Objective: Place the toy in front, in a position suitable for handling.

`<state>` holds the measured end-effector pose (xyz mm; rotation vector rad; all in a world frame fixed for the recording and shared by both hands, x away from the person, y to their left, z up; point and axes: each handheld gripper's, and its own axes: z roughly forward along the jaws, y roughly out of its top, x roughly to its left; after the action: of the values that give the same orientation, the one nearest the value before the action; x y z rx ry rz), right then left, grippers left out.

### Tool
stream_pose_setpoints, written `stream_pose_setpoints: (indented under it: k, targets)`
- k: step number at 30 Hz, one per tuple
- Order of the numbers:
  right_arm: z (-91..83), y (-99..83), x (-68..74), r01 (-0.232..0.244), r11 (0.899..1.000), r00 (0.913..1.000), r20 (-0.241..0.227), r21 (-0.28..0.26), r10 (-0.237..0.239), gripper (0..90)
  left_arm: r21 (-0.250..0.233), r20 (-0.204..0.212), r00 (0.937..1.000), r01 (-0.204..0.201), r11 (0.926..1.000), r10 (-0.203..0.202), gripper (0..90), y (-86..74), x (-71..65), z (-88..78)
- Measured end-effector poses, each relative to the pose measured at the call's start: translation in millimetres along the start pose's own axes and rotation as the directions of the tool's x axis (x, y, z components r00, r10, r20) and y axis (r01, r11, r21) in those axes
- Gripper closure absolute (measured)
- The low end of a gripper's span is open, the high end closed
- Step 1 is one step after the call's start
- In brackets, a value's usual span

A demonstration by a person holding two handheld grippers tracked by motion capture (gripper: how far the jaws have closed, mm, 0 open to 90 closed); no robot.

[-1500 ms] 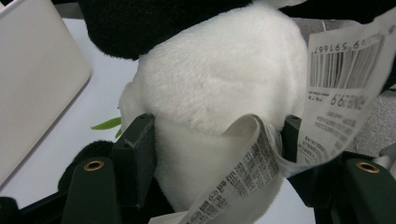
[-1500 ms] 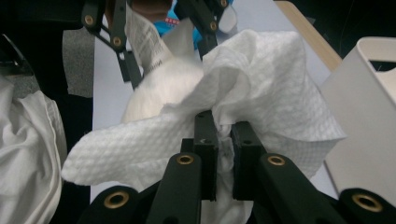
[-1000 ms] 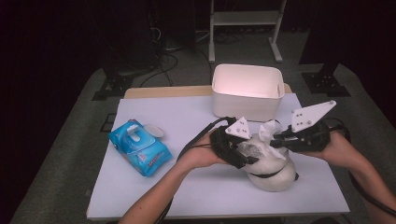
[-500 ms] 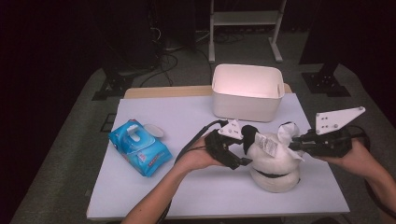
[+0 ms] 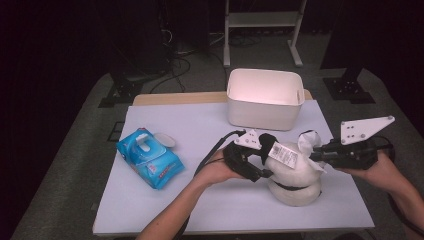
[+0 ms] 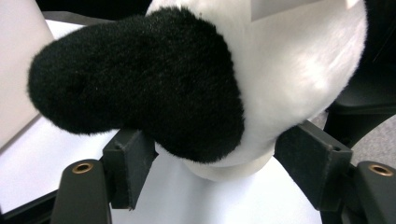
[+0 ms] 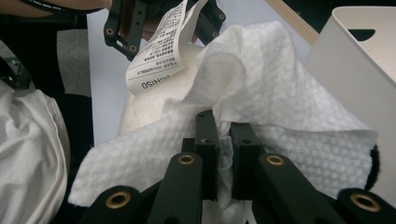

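Note:
A white plush toy (image 5: 296, 176) with black parts lies on the table's right half, a printed tag (image 5: 282, 153) hanging from it. My left gripper (image 5: 260, 166) comes at it from the left. In the left gripper view the pads (image 6: 130, 156) sit on either side of the toy's black limb (image 6: 140, 84) and white body (image 6: 289, 60), pressing on them. My right gripper (image 5: 318, 153) comes from the right, shut on a white embossed wipe (image 7: 280, 93) that lies against the toy; the jaws (image 7: 223, 135) pinch its fold. The tag (image 7: 161, 51) hangs just beyond.
A white bin (image 5: 262, 114) stands behind the toy, close to the right gripper. A blue pack of wipes (image 5: 149, 158) lies at the left with a white lid (image 5: 163, 139) beside it. The table's front edge runs just below the forearms.
The right gripper has shifted right with the wipe, away from the toy's middle. The left gripper and the toy have sunk a little toward the table.

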<state>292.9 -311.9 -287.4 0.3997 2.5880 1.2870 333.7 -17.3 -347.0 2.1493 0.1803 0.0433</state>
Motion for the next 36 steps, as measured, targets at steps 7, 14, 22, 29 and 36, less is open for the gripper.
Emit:
stream_pose_setpoints:
  k: [7,14,22,29,36]
  targets:
    - [3.4,6.0,-0.6,0.004,1.0,0.9999,-0.015,-0.023,-0.005,83.7,-0.014,-0.023,0.9997,-0.007,0.9999,0.006,30.7,4.0,-1.1,-11.8]
    - [13.7,13.4,-0.7,0.006,1.0,0.9993,-0.037,-0.027,-0.007,83.6,-0.005,-0.067,0.9974,-0.027,0.9996,0.027,31.1,5.8,-0.8,-35.1]
    - [43.1,30.5,0.8,0.031,0.999,0.9944,-0.1,-0.038,-0.035,83.6,0.02,-0.105,0.9944,-0.016,0.9997,0.018,31.0,-7.5,-0.8,-68.0]
    - [51.1,35.8,5.7,0.053,0.999,0.9936,-0.1,-0.006,-0.053,83.6,0.0,-0.09,0.9957,0.023,0.9997,-0.023,26.0,-23.3,0.6,-71.7]
    - [46.6,29.1,7.0,0.052,0.999,0.9934,-0.102,-0.011,-0.052,83.5,0.051,-0.065,0.9978,0.02,0.9985,-0.017,19.0,-26.9,2.0,-64.9]
